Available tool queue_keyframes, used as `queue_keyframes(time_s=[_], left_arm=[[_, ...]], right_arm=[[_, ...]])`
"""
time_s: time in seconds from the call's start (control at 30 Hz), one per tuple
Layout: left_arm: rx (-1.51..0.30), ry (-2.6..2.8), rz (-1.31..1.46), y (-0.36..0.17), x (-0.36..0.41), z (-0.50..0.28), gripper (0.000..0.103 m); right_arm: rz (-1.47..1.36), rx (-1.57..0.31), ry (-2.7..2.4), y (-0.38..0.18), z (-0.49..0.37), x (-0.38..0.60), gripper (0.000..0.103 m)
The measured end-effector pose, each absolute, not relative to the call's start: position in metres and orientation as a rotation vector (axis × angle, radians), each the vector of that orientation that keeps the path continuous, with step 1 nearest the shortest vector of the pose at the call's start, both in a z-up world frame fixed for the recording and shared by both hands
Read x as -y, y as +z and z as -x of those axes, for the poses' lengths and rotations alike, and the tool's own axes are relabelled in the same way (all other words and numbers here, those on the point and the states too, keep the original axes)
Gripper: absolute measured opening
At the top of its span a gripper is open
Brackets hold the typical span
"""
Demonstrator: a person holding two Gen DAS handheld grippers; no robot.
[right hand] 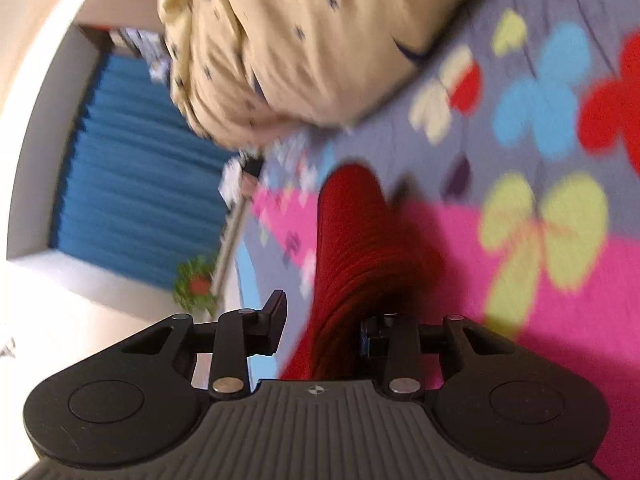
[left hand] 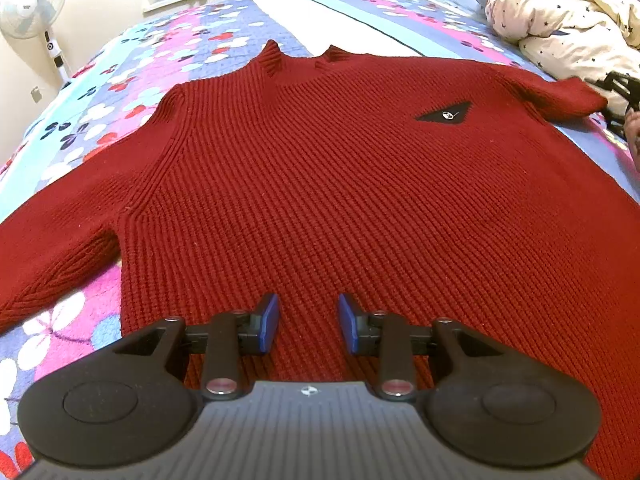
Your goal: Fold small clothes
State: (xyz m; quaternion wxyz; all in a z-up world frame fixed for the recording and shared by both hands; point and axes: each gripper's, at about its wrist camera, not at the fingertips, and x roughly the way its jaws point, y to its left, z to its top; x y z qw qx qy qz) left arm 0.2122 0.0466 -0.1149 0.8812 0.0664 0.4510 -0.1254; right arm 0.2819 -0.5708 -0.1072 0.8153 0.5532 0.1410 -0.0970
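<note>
two grippers at the red sweater [left hand: 340, 184], which lies flat on the floral bedspread [left hand: 168, 52]; sleeve not secured.
left gripper [left hand: 308, 322] jaws apart over the hem, empty. right gripper [right hand: 324, 322] jaws apart around the sleeve cuff [right hand: 352, 240], no clamp visible; risk: thick knit slips out and sleeve bunches.

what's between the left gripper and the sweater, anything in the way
Nothing visible. The left gripper hangs open directly over the lower body of the red sweater, which lies flat on the floral bedspread with bare knit below the jaws.
</note>
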Motion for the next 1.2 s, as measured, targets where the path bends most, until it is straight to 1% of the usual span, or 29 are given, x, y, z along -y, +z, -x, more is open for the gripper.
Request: queue_keyframes(time_s=[0.13,0.2,0.27,0.33,0.47,0.53,0.67,0.73,0.77,0.8,0.83,0.87,0.9,1.07,1.2], left_arm=[[-0.940,-0.265,-0.133,-0.115,-0.048,-0.212,0.037],[-0.943,-0.264,-0.130,-0.115,-0.049,-0.213,0.037],[-0.942,-0.264,-0.135,-0.114,-0.049,-0.213,0.037],[-0.942,-0.264,-0.133,-0.114,-0.049,-0.212,0.037],[-0.942,-0.263,-0.133,-0.114,-0.049,-0.213,0.037],[-0.942,-0.264,-0.135,-0.114,-0.049,-0.213,0.037],[-0.943,-0.265,-0.134,-0.114,-0.050,-0.214,0.037],[-0.943,-0.265,-0.134,-0.114,-0.049,-0.214,0.037],[-0.943,-0.265,-0.135,-0.114,-0.049,-0.214,0.037],[-0.943,-0.265,-0.136,-0.114,-0.049,-0.214,0.037],[-0.942,-0.265,-0.135,-0.114,-0.049,-0.214,0.037],[-0.942,-0.264,-0.136,-0.114,-0.049,-0.214,0.037],[-0.941,-0.264,-0.137,-0.114,-0.049,-0.214,0.037],[-0.937,-0.263,-0.140,-0.114,-0.049,-0.213,0.037],[-0.932,-0.262,-0.142,-0.115,-0.048,-0.212,0.037]], right_arm=[[-1.025,-0.164,-0.321,-0.076,-0.270,0.579,0.034],[-0.928,-0.106,-0.420,-0.069,-0.263,0.581,0.034],[-0.846,-0.130,-0.539,-0.066,-0.262,0.585,0.034],[-0.847,-0.249,-0.566,-0.076,-0.271,0.592,0.034],[-0.905,-0.351,-0.567,-0.096,-0.276,0.593,0.035],[-0.962,-0.343,-0.552,-0.099,-0.269,0.585,0.036],[-1.024,-0.238,-0.507,-0.093,-0.253,0.561,0.036],[-1.065,-0.166,-0.457,-0.087,-0.247,0.554,0.043],[-1.082,-0.137,-0.423,-0.084,-0.254,0.554,0.052],[-1.097,-0.116,-0.392,-0.080,-0.253,0.553,0.058],[-1.114,-0.096,-0.361,-0.077,-0.252,0.552,0.062],[-1.125,-0.100,-0.343,-0.075,-0.256,0.553,0.068],[-1.135,-0.118,-0.329,-0.075,-0.262,0.556,0.070],[-1.166,-0.212,-0.377,-0.092,-0.284,0.582,0.069],[-1.086,-0.191,-0.426,-0.094,-0.284,0.594,0.064]])
